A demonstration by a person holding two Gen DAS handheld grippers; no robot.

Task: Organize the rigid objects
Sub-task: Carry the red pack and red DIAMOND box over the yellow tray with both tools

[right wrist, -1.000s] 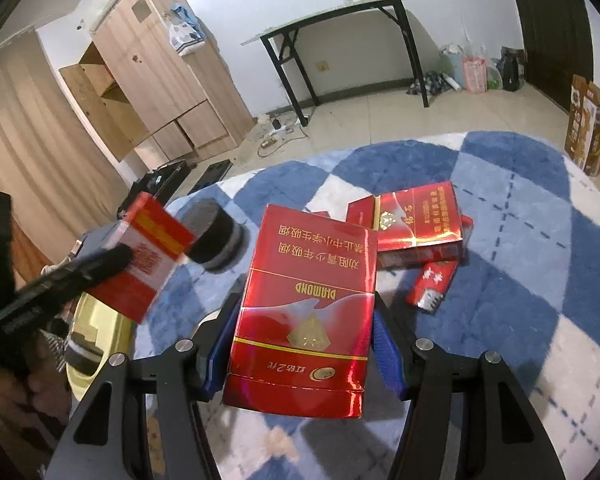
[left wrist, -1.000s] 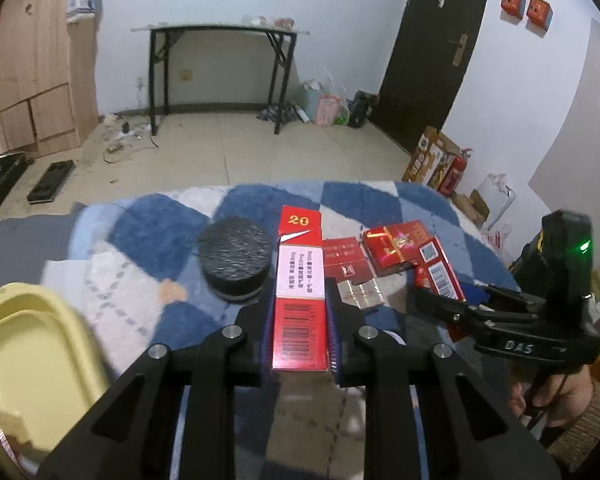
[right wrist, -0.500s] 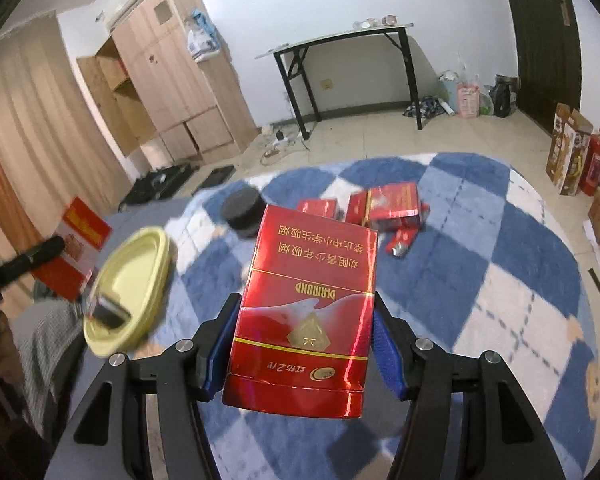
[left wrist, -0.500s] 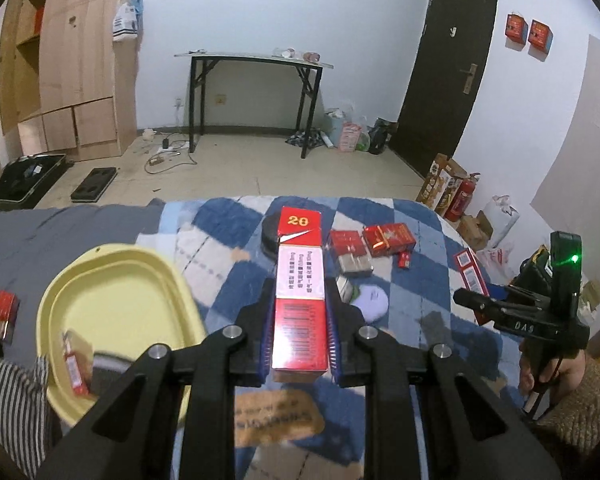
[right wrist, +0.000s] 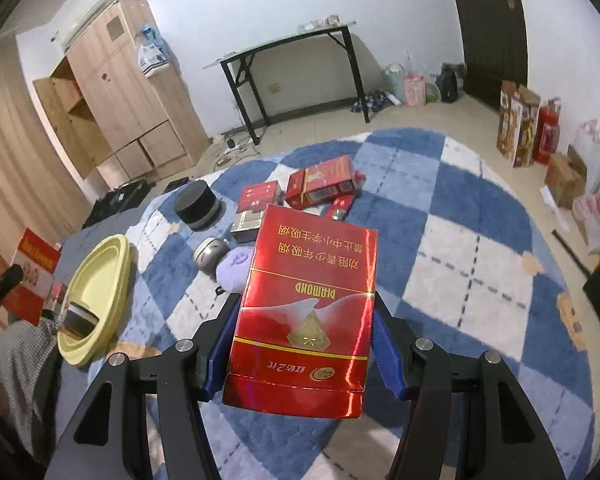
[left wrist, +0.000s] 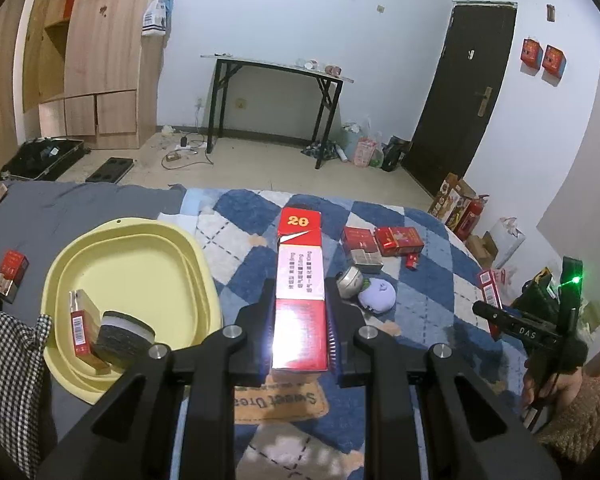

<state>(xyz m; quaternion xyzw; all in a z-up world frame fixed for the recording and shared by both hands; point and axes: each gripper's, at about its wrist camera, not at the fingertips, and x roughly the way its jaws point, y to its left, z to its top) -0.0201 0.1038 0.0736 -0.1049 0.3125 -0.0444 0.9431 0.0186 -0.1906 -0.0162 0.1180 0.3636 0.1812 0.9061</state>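
Change: both tongs have risen well above the blue checked rug (right wrist: pixel 476 216) since the earlier frames, and the yellow tray (left wrist: pixel 132 240) now shows whole to the left of the left tongs.
Left tongs: the left gripper (left wrist: pixel 300 316) is clamped on the narrow sides of a red-and-white pack (left wrist: pixel 300 292), held lengthwise along the fingers so its end points forward.
Right tongs: the right gripper (right wrist: pixel 304 332) is closed on a wide red Diamond pack (right wrist: pixel 308 308) by its side edges, face up, probably so it can be laid flat.
Tray: below and left of the left tongs; it holds a small red pack (left wrist: pixel 80 328) leaning on a black round tin (left wrist: pixel 126 334), so sorting looks partly done.
Left behind: ahead of both tongs on the rug lie red packs (right wrist: pixel 320 186), a black puck (right wrist: pixel 198 204), a silver tin (right wrist: pixel 210 252) and a purple pouch (right wrist: pixel 236 272).
Stray: one red pack (left wrist: pixel 12 270) lies beyond the tray on the grey cloth.
Next: likely carry both packs leftward to the tray.
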